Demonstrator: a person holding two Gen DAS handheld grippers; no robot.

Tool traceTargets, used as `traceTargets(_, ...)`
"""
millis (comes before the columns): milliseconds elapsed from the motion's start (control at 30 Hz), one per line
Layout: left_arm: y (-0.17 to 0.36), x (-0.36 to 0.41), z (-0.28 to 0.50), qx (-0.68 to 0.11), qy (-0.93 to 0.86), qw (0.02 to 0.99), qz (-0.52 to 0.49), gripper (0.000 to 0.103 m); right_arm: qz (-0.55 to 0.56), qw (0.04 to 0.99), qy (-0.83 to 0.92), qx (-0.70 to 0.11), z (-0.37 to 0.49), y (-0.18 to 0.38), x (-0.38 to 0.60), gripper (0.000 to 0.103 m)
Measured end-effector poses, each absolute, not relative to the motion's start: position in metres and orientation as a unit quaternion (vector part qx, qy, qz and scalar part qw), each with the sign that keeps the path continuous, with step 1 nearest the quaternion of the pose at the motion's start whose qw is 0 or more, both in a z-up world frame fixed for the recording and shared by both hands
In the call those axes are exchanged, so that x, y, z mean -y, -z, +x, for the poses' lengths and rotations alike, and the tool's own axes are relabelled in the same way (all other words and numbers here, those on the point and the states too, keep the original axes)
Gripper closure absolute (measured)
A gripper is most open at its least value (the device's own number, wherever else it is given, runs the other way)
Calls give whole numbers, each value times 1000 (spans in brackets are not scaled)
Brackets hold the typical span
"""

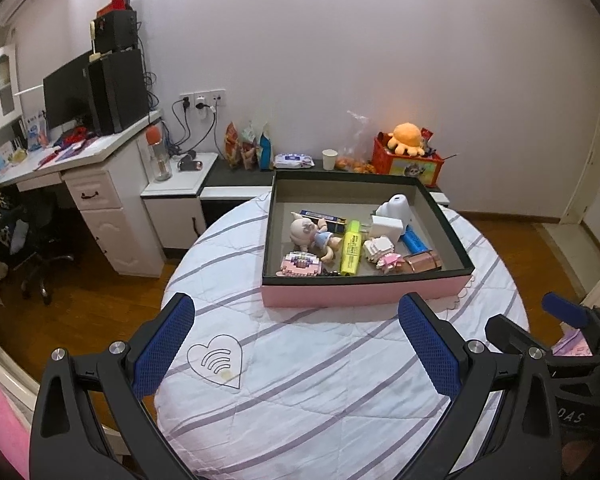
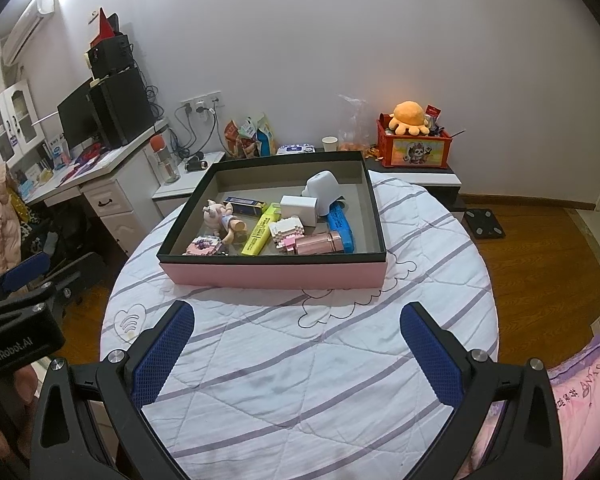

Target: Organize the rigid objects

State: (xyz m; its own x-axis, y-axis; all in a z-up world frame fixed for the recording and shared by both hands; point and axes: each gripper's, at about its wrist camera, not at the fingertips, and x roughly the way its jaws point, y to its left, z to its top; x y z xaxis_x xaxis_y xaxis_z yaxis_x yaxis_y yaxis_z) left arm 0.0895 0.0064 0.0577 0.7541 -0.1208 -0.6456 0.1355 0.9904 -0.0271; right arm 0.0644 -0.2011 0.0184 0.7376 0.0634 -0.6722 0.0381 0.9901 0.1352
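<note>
Both the left gripper [image 1: 296, 344] and the right gripper [image 2: 298, 350] hover with fingers spread wide, holding nothing, over the striped quilt [image 2: 300, 380]. Beyond them sits the pink box [image 2: 272, 274] (toys, a yellow highlighter [image 2: 260, 232] inside).

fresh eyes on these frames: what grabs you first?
The pink-sided box in the middle of the striped quilt, crowded with small things; the yellow highlighter stands out among them. Behind it, an orange plush octopus sits atop a red crate by the wall. Both tongs, left and right, hover open and empty.
</note>
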Motion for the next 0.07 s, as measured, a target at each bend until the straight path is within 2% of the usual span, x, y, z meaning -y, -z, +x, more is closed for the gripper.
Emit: traceTargets(67,-59,-7,89,-343,68,937,12,0,69,930,-8,-361,65,-19,201,0)
